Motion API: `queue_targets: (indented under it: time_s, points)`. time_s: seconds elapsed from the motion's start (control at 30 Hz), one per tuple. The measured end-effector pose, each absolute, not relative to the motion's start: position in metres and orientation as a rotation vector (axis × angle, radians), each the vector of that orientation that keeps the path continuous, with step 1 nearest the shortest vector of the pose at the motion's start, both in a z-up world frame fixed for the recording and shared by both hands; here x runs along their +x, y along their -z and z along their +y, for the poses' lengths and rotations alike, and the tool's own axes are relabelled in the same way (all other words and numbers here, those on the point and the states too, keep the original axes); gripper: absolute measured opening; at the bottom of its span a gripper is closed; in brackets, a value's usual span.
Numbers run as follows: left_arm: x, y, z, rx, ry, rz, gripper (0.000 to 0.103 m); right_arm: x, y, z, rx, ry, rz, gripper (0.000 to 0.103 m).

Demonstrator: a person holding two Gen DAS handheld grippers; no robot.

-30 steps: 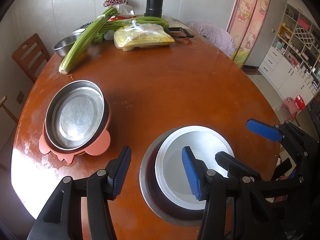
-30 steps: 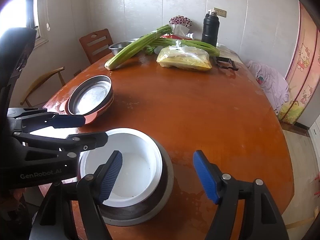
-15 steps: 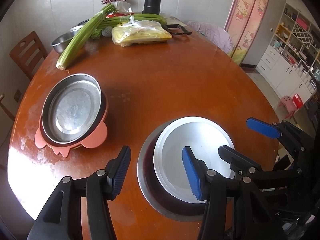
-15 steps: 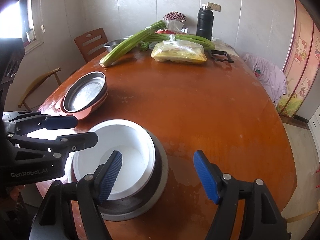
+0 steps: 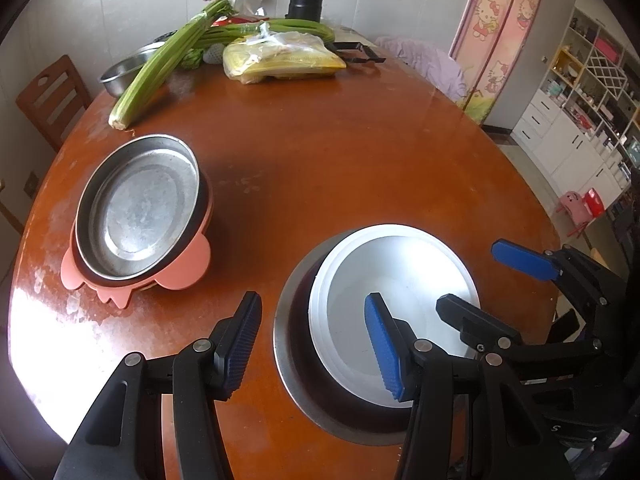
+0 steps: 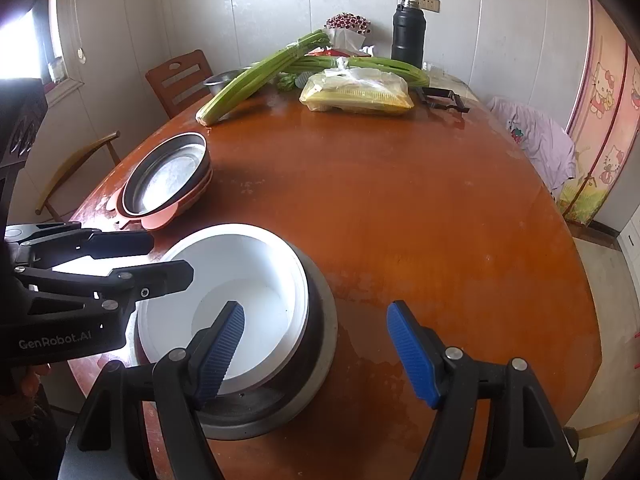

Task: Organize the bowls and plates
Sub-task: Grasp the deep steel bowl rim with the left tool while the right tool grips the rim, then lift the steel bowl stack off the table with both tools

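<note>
Both my grippers spread wide, holding nothing.

My left gripper point(image 5: 314, 344) has its blue-padded fingers point(image 5: 384, 346) parted, pointing forward and down. My right gripper point(image 6: 320, 354) sits just beside it, fingers equally far apart. Each shows at the edge of the other's view, its jaws likewise apart, close alongside without touching.
</note>
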State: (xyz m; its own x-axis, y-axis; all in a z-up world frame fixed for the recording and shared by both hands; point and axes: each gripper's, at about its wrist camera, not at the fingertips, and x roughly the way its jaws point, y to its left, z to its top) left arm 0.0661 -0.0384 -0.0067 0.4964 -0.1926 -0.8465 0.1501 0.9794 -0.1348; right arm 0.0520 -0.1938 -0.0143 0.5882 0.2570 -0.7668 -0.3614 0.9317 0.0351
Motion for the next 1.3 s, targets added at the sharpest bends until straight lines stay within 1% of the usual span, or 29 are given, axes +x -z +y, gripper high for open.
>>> queue_targets:
  time_s: [0.83, 0.87, 0.93, 0.97, 1.3]
  points:
    - [0.071, 0.029, -0.035, -0.045, 0.187, 1.076, 0.055, 0.054, 0.030, -0.193, -0.087, -0.378, 0.927, 0.073]
    - [0.071, 0.029, -0.035, -0.048, 0.187, 1.077, 0.056, 0.055, 0.031, -0.193, -0.084, -0.378, 0.928, 0.073]
    - [0.070, 0.030, -0.034, -0.044, 0.179, 1.075, 0.068, 0.055, 0.031, -0.192, -0.080, -0.381, 0.934, 0.073]
    - [0.071, 0.031, -0.033, -0.042, 0.173, 1.079, 0.070, 0.056, 0.032, -0.192, -0.079, -0.383, 0.937, 0.073]
    - [0.072, 0.044, -0.033, -0.065, 0.188, 1.119, 0.071, 0.058, 0.042, -0.187, -0.057, -0.408, 0.983, 0.073]
